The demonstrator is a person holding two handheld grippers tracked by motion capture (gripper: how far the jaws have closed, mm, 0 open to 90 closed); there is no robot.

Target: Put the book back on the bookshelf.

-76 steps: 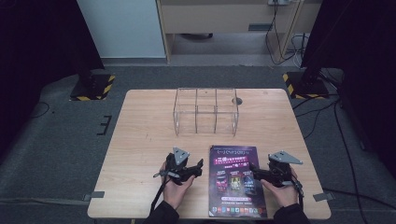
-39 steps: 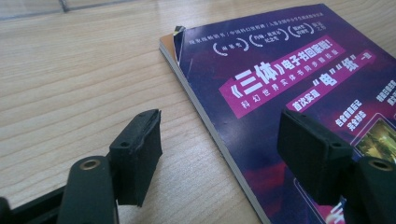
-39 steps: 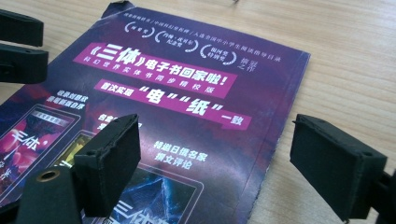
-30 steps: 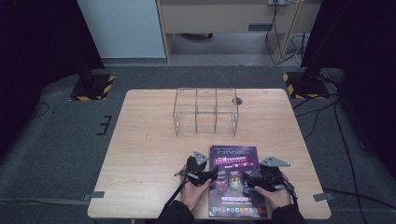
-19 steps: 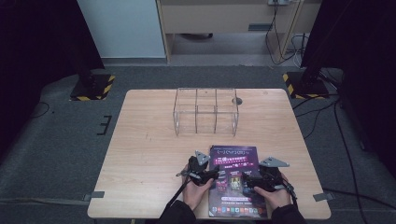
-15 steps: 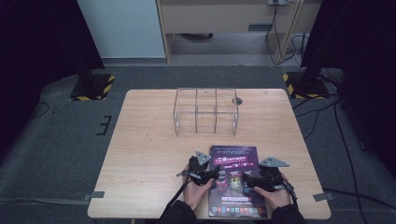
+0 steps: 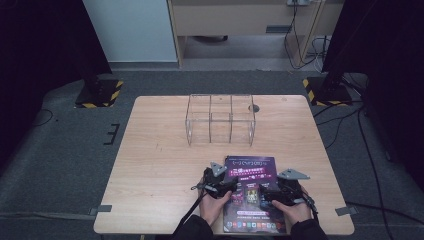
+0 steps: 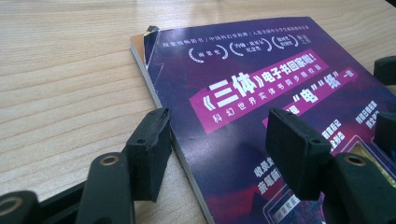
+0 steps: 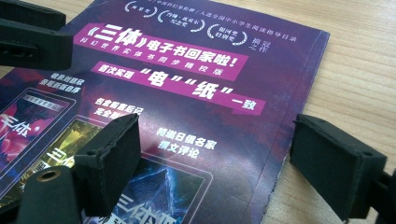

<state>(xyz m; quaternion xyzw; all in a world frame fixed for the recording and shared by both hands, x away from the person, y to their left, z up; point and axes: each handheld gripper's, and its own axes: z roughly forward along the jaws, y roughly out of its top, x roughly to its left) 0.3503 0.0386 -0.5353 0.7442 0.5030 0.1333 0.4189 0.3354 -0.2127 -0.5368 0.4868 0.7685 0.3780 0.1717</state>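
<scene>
My left tool (image 8: 212,149) stood released, its black jaws straddling the spine edge of the glossy purple softcover magazine (image 7: 252,192); my right tool (image 9: 215,158), likewise unclenched, straddled the opposite edge. The magazine lay flat near the front of the pale wood-grain desk (image 7: 160,165). I judged the thin, slick cover might slip or crease if pinched unevenly.

Your hands cover the book's (image 7: 250,192) lower corners in the high view. Both gripper views cut off its near end, and its small print is unreadable.
</scene>
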